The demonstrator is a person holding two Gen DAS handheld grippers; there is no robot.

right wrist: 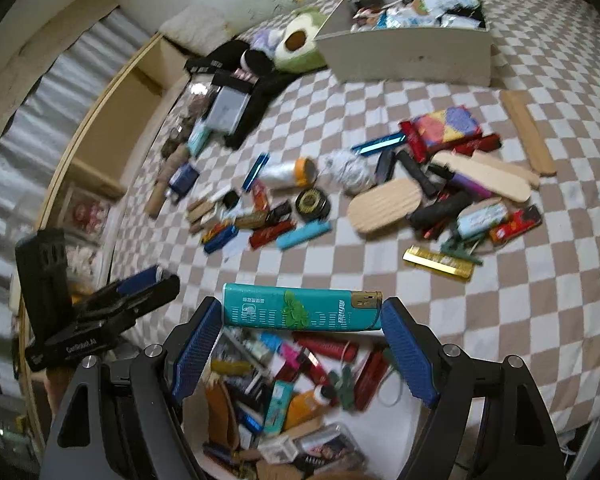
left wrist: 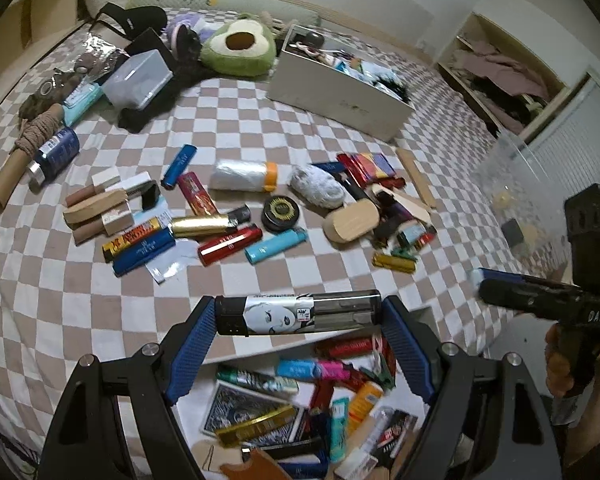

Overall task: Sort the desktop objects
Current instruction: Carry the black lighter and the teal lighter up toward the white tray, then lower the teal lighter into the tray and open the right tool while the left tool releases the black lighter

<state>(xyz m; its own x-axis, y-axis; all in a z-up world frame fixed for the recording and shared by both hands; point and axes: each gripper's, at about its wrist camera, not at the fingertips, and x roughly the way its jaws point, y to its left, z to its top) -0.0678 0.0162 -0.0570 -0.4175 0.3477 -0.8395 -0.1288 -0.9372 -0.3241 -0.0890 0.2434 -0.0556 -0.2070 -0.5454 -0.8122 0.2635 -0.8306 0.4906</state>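
Fingers (left wrist: pixel 408 354) of my left gripper (left wrist: pixel 298 314) clamp a face-print lighter (left wrist: pixel 298 314) and my right gripper (right wrist: pixel 302 312) a teal lighter (right wrist: pixel 302 312), both crosswise above the bin (left wrist: pixel 300 408) below: drop step; I judge opening comes next.

Dim, even indoor light; heavy fisheye bending, dark corners, right view motion-blurred.

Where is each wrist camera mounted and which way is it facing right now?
Left wrist: on the left gripper, looking along its fingers over the bin at the checkered bed; the right gripper and hand show.
Right wrist: on the right gripper, same outlook; the left gripper shows.
Shared: each holds a lighter, black-and-white lighter and teal lighter; avocado plush, white box.
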